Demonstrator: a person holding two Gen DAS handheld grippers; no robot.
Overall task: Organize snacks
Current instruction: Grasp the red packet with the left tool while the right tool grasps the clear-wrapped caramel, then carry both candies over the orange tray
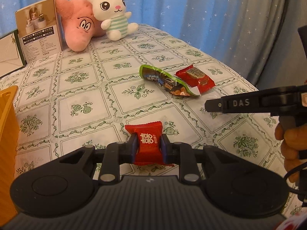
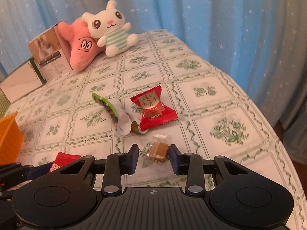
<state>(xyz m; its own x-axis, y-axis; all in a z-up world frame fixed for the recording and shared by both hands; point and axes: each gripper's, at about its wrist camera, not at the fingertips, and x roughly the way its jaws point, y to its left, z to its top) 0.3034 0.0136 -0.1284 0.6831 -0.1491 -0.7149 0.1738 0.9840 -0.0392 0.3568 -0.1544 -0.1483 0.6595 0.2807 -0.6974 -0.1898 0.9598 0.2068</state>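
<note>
My left gripper (image 1: 148,146) is shut on a red candy packet (image 1: 147,143) with white characters, held just above the tablecloth; the packet also shows in the right wrist view (image 2: 63,161). My right gripper (image 2: 154,158) is open, its fingers either side of a small brown candy in clear wrap (image 2: 159,150) lying on the cloth. Beyond lie a green snack packet (image 2: 113,111) and a red-and-gold packet (image 2: 153,107), touching each other. In the left wrist view they are the green packet (image 1: 168,82) and the red-and-gold packet (image 1: 197,78), with the right gripper (image 1: 211,105) coming in from the right.
An orange ribbed container (image 1: 7,134) stands at the left edge, also seen in the right wrist view (image 2: 9,140). At the back left are a pink plush (image 1: 78,26), a white bunny plush (image 1: 113,13) and a brown box (image 1: 38,34). Blue star curtains hang behind the table.
</note>
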